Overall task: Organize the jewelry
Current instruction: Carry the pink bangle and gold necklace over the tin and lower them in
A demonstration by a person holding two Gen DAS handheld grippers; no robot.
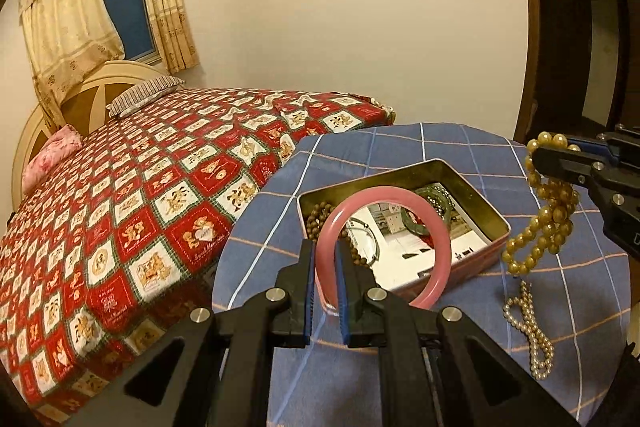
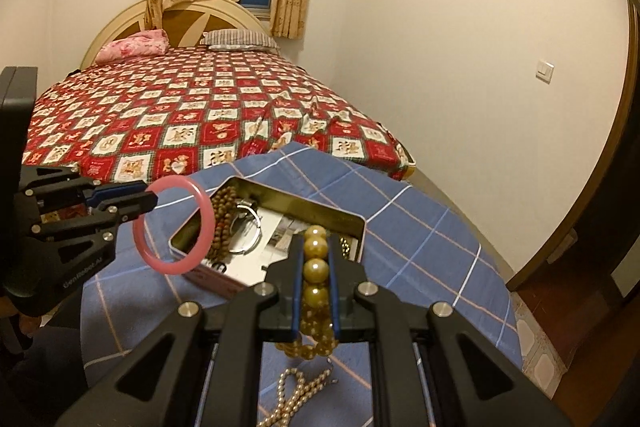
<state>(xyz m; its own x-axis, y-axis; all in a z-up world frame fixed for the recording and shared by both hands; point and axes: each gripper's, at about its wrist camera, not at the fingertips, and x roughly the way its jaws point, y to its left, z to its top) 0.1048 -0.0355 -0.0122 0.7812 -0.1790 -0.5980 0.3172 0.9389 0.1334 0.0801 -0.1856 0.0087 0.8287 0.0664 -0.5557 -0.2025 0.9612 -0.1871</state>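
Your left tongs point(image 1: 326, 259) are squeezed shut on the pink bangle point(image 1: 386, 247), holding it up over the near edge of the tin box point(image 1: 496, 227). Your right tongs point(image 2: 316, 283) pinch the big gold bead string point(image 2: 316, 269), which hangs beside the box's right side. In the box already lie brown beads point(image 2: 224, 211) and some rings. A small pearl string point(image 1: 528, 327) waits on the table point(image 1: 400, 143) near its right edge. So you look about halfway done.
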